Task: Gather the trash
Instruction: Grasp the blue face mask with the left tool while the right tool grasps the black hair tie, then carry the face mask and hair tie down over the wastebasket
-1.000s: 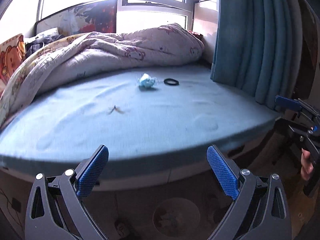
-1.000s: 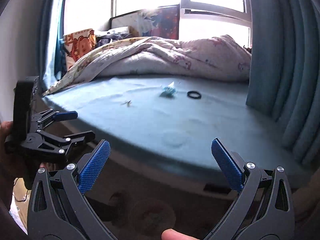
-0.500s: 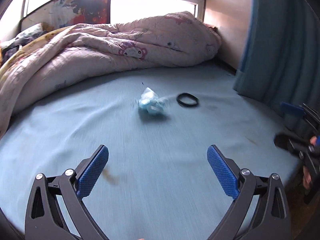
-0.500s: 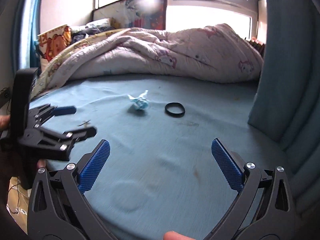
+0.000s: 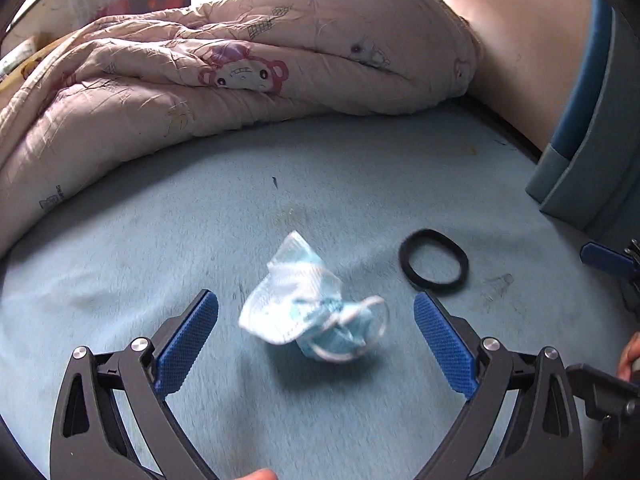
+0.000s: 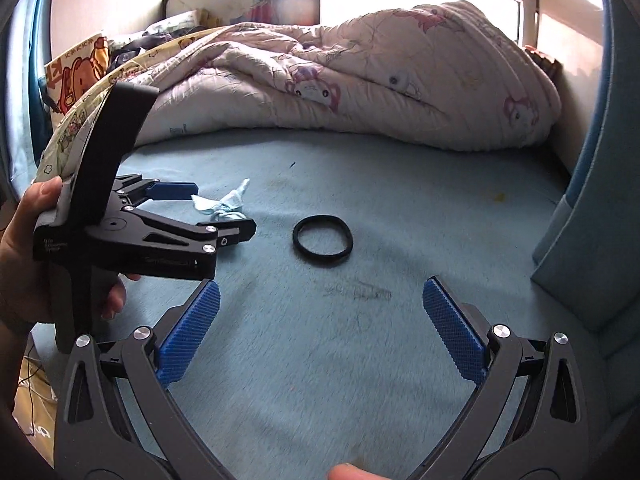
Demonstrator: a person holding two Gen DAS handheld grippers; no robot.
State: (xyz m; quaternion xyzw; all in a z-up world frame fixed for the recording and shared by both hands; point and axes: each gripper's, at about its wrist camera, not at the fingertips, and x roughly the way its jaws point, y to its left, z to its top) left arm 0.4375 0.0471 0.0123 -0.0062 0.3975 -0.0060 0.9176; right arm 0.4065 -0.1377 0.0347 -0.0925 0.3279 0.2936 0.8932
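A crumpled light-blue face mask (image 5: 308, 312) lies on the blue bed sheet (image 5: 200, 240). My left gripper (image 5: 316, 336) is open, its blue pads on either side of the mask without touching it. The right wrist view shows the mask (image 6: 224, 206) partly hidden behind the left gripper (image 6: 208, 212). A black ring-shaped band (image 5: 434, 260) lies just right of the mask and also shows in the right wrist view (image 6: 322, 240). My right gripper (image 6: 322, 328) is open and empty, above the sheet short of the band.
A rumpled pink cartoon quilt (image 5: 224, 76) is piled along the back of the bed. A blue curtain (image 6: 600, 208) hangs at the right. A wall (image 5: 520, 52) stands at the back right corner. A cartoon pillow (image 6: 76, 76) lies at the far left.
Both grippers have moved forward over the bed. The left gripper has closed in until the mask sits between its open fingers. The right gripper has neared the black band.
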